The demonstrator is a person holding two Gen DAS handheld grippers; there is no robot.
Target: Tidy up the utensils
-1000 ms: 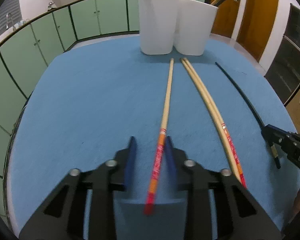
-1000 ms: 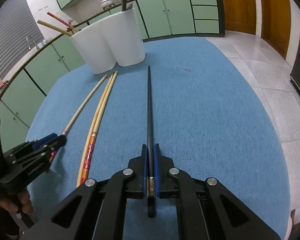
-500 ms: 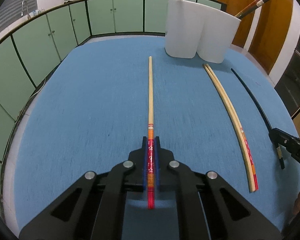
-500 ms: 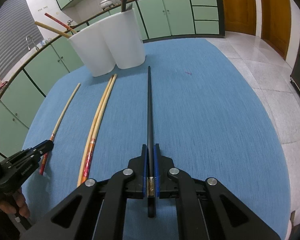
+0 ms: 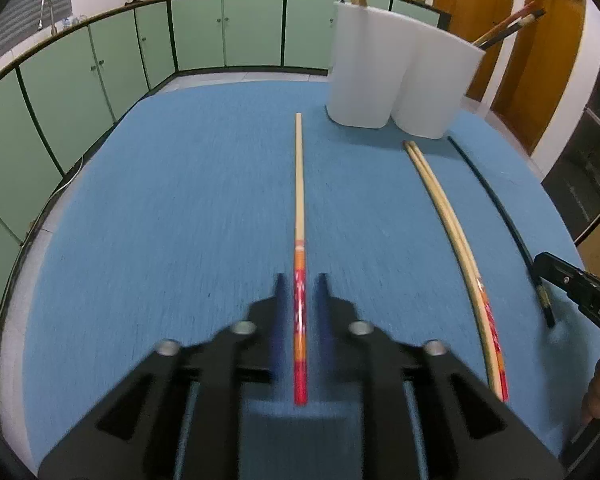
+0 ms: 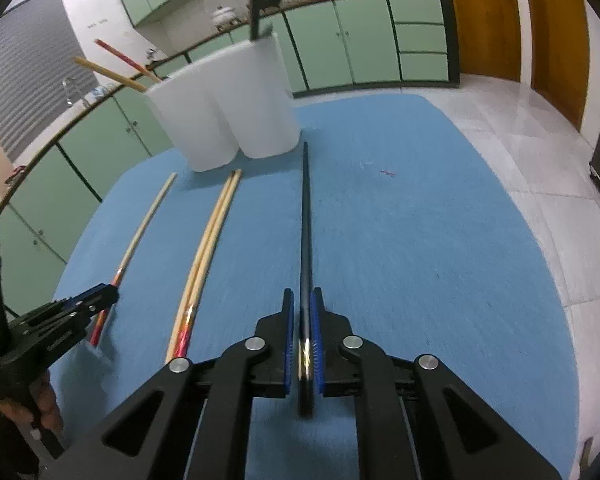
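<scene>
A wooden chopstick with a red patterned end [image 5: 299, 184] lies on the blue table between the jaws of my left gripper [image 5: 300, 278]. Those jaws are opening, with a gap on each side of the stick. A black chopstick [image 6: 306, 220] lies between the jaws of my right gripper [image 6: 302, 291], which are opening a little and no longer pinch it. A pair of red-ended wooden chopsticks [image 5: 448, 216] lies side by side between the two. All point toward the white twin-cup holder [image 5: 396, 76], which has several chopsticks standing in it.
The blue table cover [image 5: 180, 208] ends at rounded edges left and right. Green cabinets [image 5: 228, 28] run behind the table, with wooden doors [image 6: 556, 28] and tiled floor to the right. A hand [image 6: 40, 408] grips the left tool's handle.
My left gripper shut on the red-ended chopstick and shifted it left, away from the pair; its jaws have now parted. The right jaws have parted slightly around the black chopstick.
</scene>
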